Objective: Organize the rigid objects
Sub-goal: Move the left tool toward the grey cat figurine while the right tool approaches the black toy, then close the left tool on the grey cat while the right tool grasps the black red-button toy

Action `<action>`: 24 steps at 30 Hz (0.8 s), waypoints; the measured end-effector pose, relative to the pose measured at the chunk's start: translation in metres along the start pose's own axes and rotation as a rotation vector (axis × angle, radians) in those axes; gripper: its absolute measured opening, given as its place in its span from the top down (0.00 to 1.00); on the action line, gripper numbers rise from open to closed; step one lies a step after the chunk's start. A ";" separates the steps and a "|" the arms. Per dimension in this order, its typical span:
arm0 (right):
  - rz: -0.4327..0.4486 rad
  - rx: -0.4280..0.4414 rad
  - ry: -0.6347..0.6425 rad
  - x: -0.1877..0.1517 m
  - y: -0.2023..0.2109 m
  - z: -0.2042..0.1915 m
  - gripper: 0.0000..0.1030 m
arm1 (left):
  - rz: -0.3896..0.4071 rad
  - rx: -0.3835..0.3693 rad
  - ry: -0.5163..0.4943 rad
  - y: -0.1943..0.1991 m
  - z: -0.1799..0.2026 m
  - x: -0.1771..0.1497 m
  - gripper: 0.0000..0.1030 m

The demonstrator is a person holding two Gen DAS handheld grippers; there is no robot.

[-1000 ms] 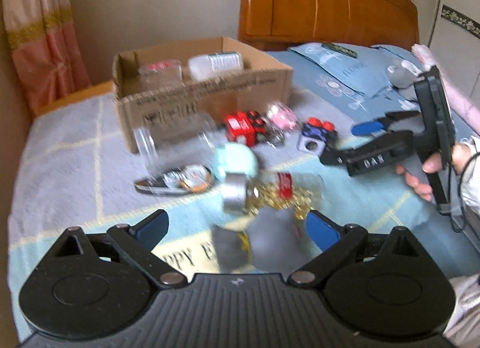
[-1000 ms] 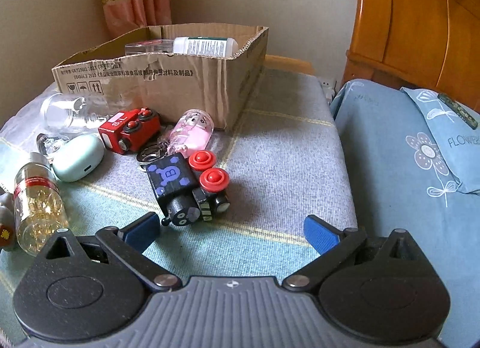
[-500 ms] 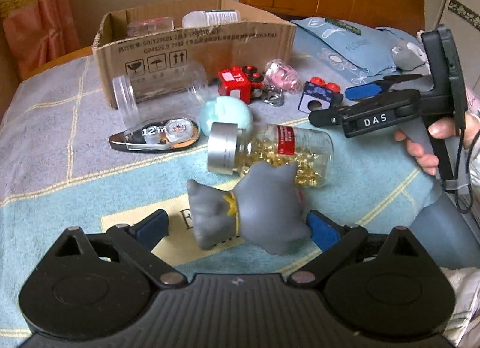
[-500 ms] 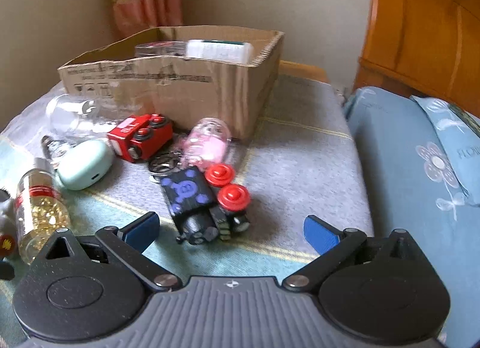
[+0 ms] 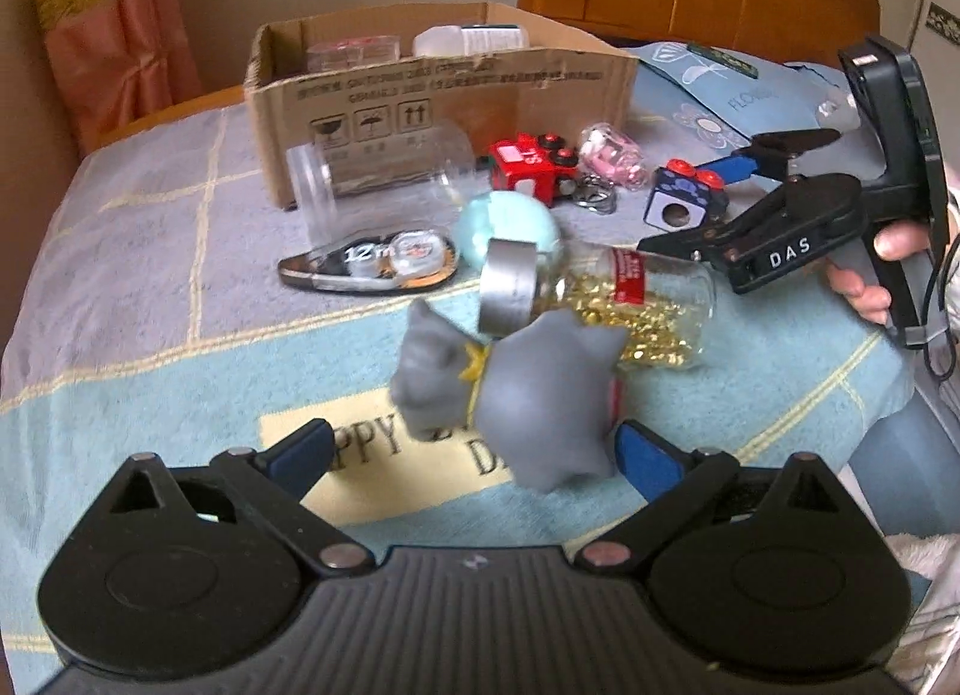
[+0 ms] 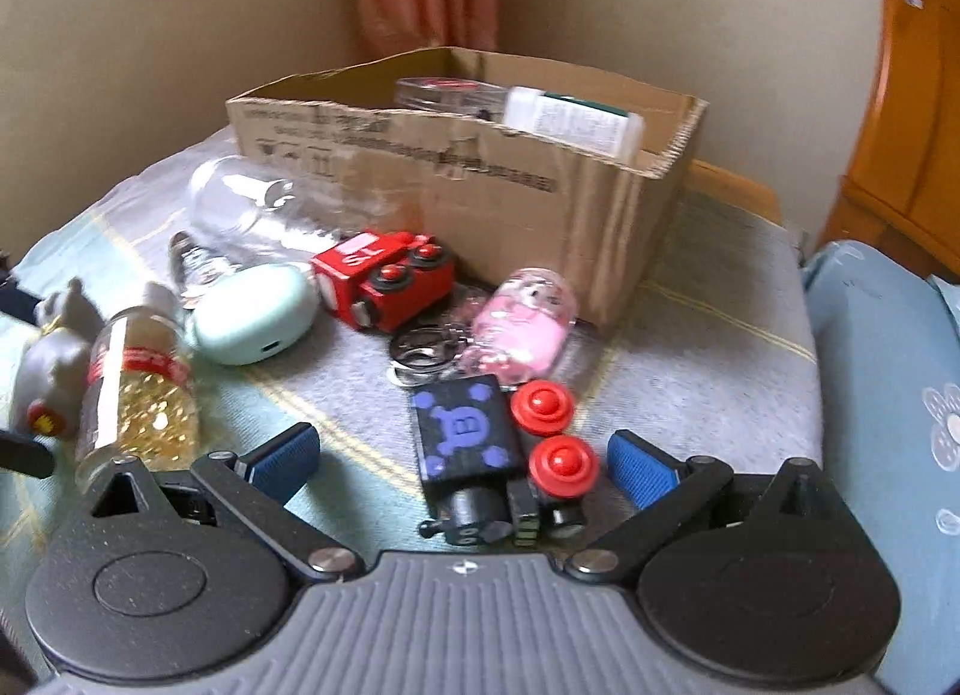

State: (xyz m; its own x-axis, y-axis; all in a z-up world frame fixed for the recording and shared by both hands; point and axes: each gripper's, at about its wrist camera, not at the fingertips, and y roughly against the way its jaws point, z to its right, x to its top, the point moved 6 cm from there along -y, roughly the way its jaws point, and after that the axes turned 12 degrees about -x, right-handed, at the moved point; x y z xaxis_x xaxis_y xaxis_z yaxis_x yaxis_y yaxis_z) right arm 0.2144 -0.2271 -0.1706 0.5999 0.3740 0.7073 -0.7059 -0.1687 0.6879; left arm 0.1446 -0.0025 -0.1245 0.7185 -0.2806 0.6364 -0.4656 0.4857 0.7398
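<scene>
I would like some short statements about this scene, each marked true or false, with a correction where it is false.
1. Both grippers are open. True: the left gripper and right gripper hold nothing.
2. The box is empty. False: it holds a white bottle and a clear container.
3. The pill bottle stands upright. False: it lies on its side.
4. The red toy is outside the box. True.
5. The grey figure is in the box. False: it is before the left gripper.
</scene>
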 end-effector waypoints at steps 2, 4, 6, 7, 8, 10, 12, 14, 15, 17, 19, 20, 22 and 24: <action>0.003 0.013 0.015 -0.001 0.001 -0.002 0.00 | 0.004 -0.010 -0.003 -0.003 0.002 0.003 0.03; 0.006 0.021 0.020 -0.002 0.003 -0.002 0.00 | 0.008 -0.011 -0.008 -0.006 0.004 0.006 0.03; 0.009 0.028 0.027 -0.003 0.004 -0.003 0.00 | 0.009 0.000 -0.013 -0.009 0.004 0.008 0.04; 0.009 0.033 0.031 -0.003 0.004 -0.003 0.00 | 0.011 0.004 -0.015 -0.011 0.004 0.010 0.04; 0.009 0.036 0.036 -0.003 0.004 -0.003 0.01 | 0.013 0.005 -0.016 -0.012 0.004 0.011 0.05; 0.011 0.047 0.048 -0.003 0.005 -0.003 0.04 | 0.015 0.000 -0.016 -0.013 0.005 0.012 0.06; 0.012 0.061 0.063 -0.002 0.006 -0.004 0.08 | 0.013 0.004 -0.018 -0.015 0.005 0.013 0.06; 0.010 0.071 0.078 -0.001 0.007 -0.004 0.12 | 0.013 0.008 -0.020 -0.015 0.005 0.013 0.06; 0.010 0.074 0.078 0.000 0.007 -0.004 0.14 | 0.012 0.007 -0.016 -0.016 0.005 0.013 0.06; 0.009 0.076 0.077 0.001 0.007 -0.002 0.19 | 0.007 0.008 -0.005 -0.016 0.004 0.014 0.06; 0.009 0.072 0.071 0.001 0.008 0.001 0.23 | 0.010 0.001 0.006 -0.016 0.003 0.014 0.06; 0.010 0.069 0.068 0.000 0.009 0.002 0.27 | 0.013 -0.003 0.010 -0.015 0.002 0.014 0.07; 0.009 0.057 0.055 0.001 0.010 0.005 0.33 | 0.019 -0.006 0.009 -0.014 0.002 0.013 0.10; 0.008 0.043 0.043 0.001 0.010 0.007 0.40 | 0.022 0.003 0.000 -0.012 0.002 0.013 0.15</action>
State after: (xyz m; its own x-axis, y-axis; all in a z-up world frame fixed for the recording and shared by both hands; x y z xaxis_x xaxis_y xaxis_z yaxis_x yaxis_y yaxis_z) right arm 0.2104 -0.2350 -0.1619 0.5771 0.4115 0.7054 -0.6931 -0.2101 0.6896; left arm 0.1586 -0.0140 -0.1249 0.7081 -0.2703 0.6524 -0.4826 0.4892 0.7265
